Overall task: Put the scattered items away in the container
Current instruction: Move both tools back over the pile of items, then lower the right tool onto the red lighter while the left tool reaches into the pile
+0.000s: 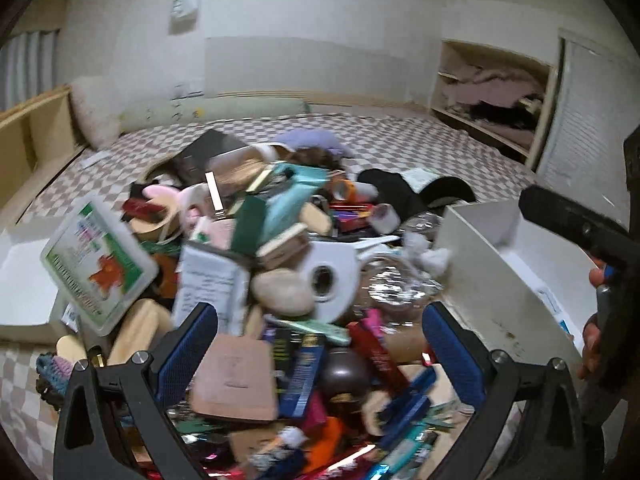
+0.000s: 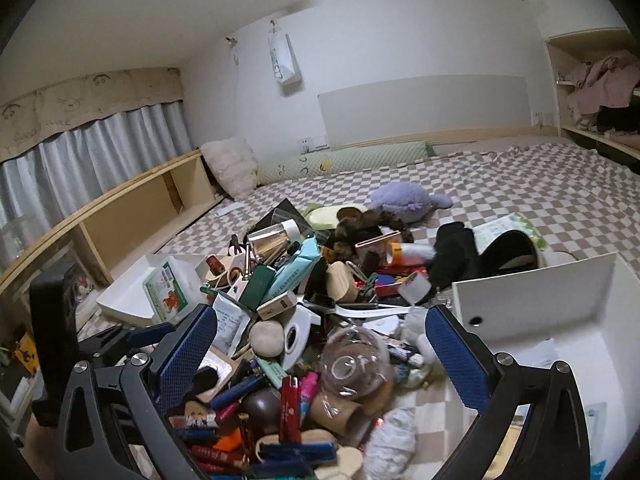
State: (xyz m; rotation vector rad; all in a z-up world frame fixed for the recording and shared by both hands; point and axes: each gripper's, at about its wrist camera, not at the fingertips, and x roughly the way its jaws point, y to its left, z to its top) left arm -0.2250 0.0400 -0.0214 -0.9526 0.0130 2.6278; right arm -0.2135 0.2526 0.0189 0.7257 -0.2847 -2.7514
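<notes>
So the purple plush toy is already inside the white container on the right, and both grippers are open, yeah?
Not quite. The purple plush toy lies on the checkered bedspread beyond the pile, not in the white container, as the right wrist view shows. Both the left gripper and right gripper are open.

No text is reading legibly in either view. Printing is showing on the green-and-white flat plastic box [image 1: 98, 258], the white paper leaflet [image 1: 208, 284] and the red rectangular lighter [image 2: 289, 408], but all of it is too blurred to decipher.
</notes>
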